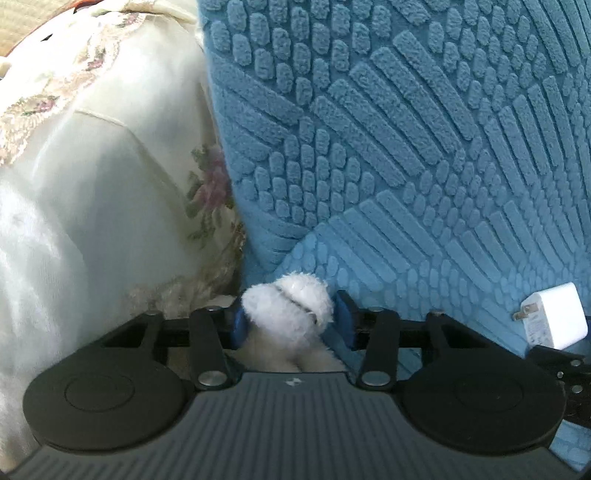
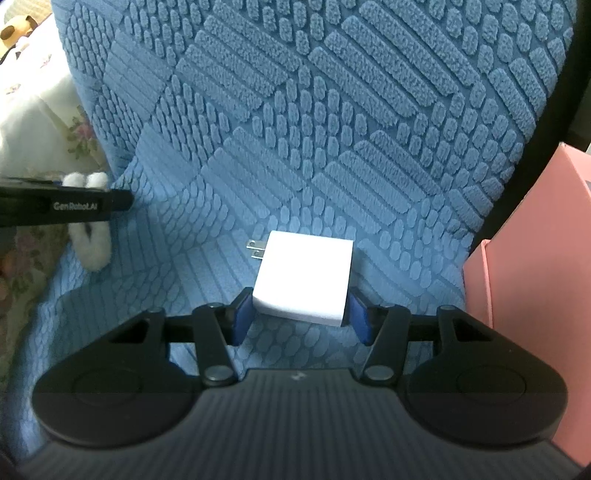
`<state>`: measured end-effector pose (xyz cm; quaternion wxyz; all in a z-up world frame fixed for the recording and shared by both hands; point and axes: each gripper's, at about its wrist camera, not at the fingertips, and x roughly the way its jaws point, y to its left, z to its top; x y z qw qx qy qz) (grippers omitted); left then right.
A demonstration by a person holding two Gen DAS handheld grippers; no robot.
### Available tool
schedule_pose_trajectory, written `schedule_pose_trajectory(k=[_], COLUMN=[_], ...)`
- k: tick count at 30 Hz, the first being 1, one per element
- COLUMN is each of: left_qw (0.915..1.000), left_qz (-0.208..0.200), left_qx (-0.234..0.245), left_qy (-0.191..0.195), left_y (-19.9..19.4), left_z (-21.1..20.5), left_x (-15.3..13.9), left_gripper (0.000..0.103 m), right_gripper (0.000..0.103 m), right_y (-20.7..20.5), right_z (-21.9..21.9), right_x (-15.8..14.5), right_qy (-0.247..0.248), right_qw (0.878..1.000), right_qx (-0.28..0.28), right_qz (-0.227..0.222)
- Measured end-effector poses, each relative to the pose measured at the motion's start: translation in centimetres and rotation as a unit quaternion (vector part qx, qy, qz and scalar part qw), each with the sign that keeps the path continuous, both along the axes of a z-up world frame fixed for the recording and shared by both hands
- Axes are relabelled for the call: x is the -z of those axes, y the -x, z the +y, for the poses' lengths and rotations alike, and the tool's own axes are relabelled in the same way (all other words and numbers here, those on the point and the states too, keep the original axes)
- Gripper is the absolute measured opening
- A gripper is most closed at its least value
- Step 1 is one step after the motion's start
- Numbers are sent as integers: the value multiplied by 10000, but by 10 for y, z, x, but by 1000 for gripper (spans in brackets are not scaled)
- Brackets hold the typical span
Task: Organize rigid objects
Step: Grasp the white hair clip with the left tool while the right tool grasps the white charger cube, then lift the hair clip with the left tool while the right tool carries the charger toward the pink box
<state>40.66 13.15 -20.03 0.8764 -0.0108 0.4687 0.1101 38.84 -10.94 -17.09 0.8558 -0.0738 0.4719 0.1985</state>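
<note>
A white fluffy plush toy sits between the blue pads of my left gripper, which is shut on it at the left edge of the blue textured cushion. A white wall charger with two prongs pointing left lies on the blue cushion; my right gripper is shut on its near end. The charger also shows in the left wrist view. The left gripper's side and the plush toy show at the left of the right wrist view.
A cream floral fabric lies left of the cushion. A pink box stands at the right edge. A brown and cream stuffed toy peeks in at the far top left.
</note>
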Motion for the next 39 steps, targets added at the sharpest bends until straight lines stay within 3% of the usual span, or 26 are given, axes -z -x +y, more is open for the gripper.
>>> schedule_pose_trajectory(k=[8,12,20,26,31,39], left_qw=[9999,10000,9989,9964,9932,9882], left_qz=[-5,-20,-333,-431,-477,-483], left_qx=[91,71,37,-12,-3,73], left_qy=[59,24,318,730,1063,1453], left_y=[0,12,50,73,96,128], left_z=[-7,-16,-29,-30,-38,-59], left_x=[-7,-15,-47,-63,-73,-70], left_gripper=[44,44,43,43,43,43], right_gripper=[55,55,55,54,54,54], right_y=[-1,0,5,27,50,101], right_z=[-1,-6,-14,-18,-19,-24], right_x=[-2,-6,-14,-27,-27,-25], right_qy=[-97,-198,-194,-111,-130,-15], right_qw=[9998,9994,9992,9987,9986,9986], right_qx=[153,276,315,316,389,367], right_qz=[-52,-92,-138,-389,-331,-369])
